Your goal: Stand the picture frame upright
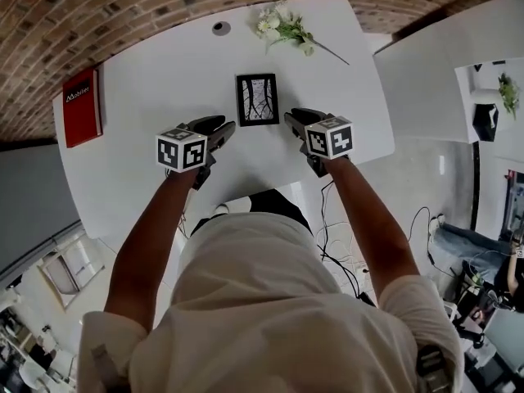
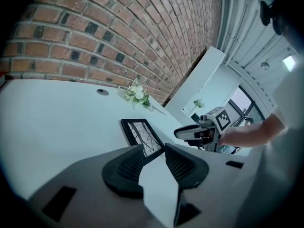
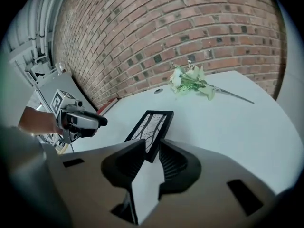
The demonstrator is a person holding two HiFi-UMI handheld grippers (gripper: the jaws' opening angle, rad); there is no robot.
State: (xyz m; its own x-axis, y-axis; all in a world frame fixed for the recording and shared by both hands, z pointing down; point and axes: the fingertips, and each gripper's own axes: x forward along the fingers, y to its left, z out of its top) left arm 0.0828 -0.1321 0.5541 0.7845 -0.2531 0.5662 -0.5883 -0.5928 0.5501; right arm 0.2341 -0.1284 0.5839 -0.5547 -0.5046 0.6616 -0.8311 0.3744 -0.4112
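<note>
The left tongs [image 1: 223, 128] stand open and hold nothing, just beside the picture frame [image 1: 257, 99] at its 8 o'clock. The right tongs [image 1: 293, 119] are also parted and empty, at the frame's 4 o'clock. The frame lies flat, face up, at the middle of the white tabletop [image 1: 164, 64], with a near corner showing through each pair's gap. A flower sprig [image 1: 282, 26] lies at 12 o'clock and a red book [image 1: 82, 106] at 9 o'clock.

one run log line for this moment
picture frame: flat on table | left claw: open, not gripping | right claw: open, not gripping
</note>
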